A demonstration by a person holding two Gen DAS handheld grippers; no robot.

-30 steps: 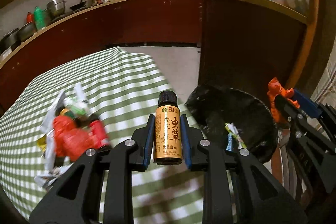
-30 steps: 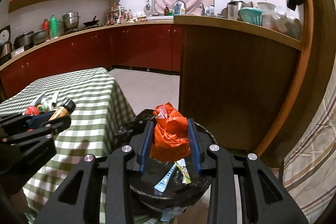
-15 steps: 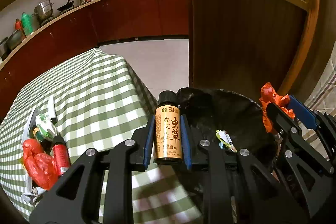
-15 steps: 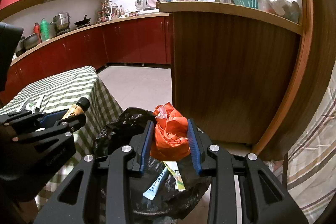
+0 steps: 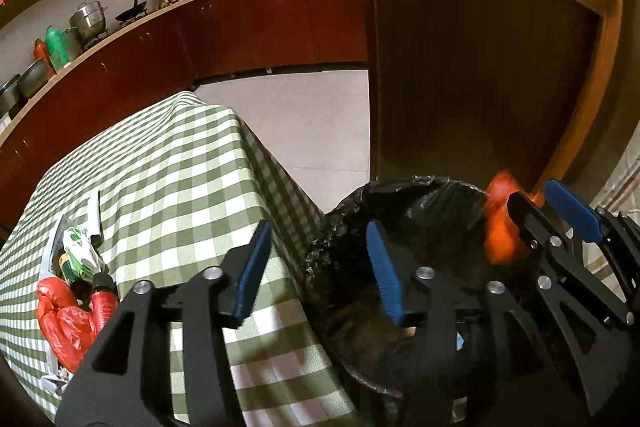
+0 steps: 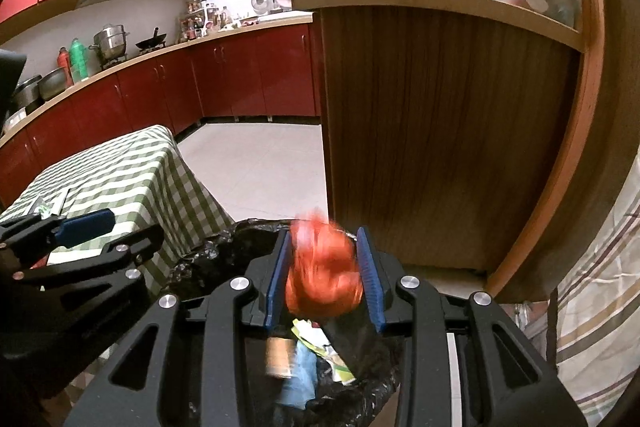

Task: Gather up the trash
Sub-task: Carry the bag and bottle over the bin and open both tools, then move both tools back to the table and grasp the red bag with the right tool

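Observation:
My left gripper [image 5: 318, 247] hangs over the near rim of the black-lined bin [image 5: 400, 195], its jaws opening with nothing between them. A blurred amber bottle [image 6: 278, 351] shows inside the bin [image 6: 224, 251] among wrappers. My right gripper [image 6: 323, 247] is above the bin, shut on a crumpled orange plastic bag [image 6: 324, 275] that looks motion-blurred. In the left wrist view the right gripper [image 5: 538, 195] and the orange bag [image 5: 500, 227] sit at the bin's far right. The left gripper [image 6: 132, 225] shows at the left of the right wrist view.
A green-checked table [image 5: 180, 167] stands left of the bin, with a pile of trash [image 5: 76, 287] on it: red plastic, a small bottle, wrappers. A tall wooden counter [image 6: 440, 127] rises right behind the bin. A striped cloth [image 6: 600, 287] hangs at the right.
Both grippers moved from beside the table to over the bin. The left jaws opened and the amber bottle left them and dropped into the bin. The right still holds the orange bag.

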